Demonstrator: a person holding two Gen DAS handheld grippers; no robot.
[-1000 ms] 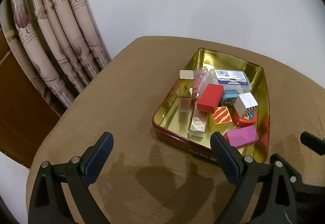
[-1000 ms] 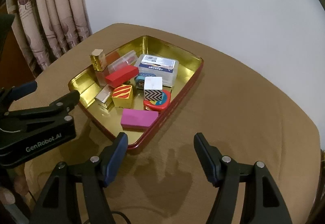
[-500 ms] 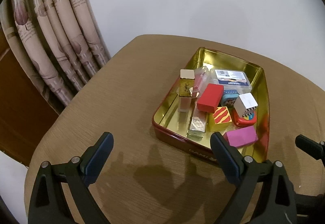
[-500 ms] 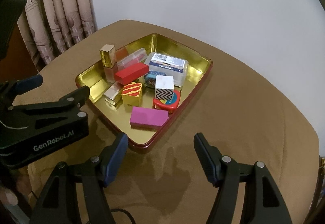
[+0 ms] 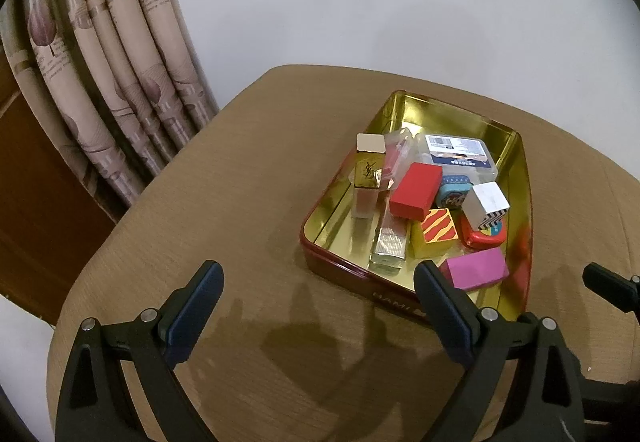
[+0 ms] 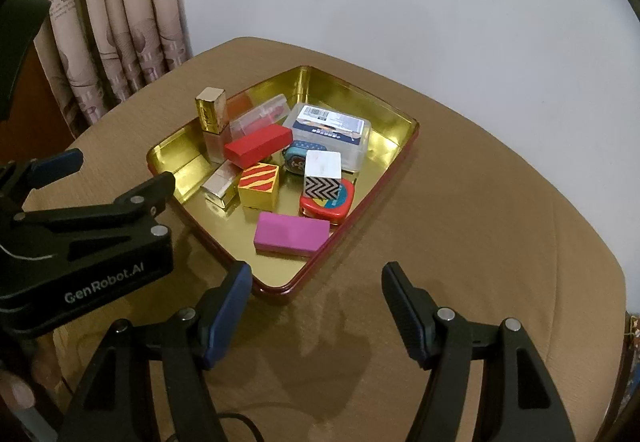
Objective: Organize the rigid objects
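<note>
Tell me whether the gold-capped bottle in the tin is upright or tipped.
Upright: the gold-capped bottle stands on its base in the tin, cap on top.

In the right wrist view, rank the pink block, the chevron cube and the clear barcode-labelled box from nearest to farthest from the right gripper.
1. pink block: at the tin's near edge, just ahead of the right gripper.
2. chevron cube: mid-tin, atop the red case.
3. clear barcode-labelled box: toward the far side.
</note>
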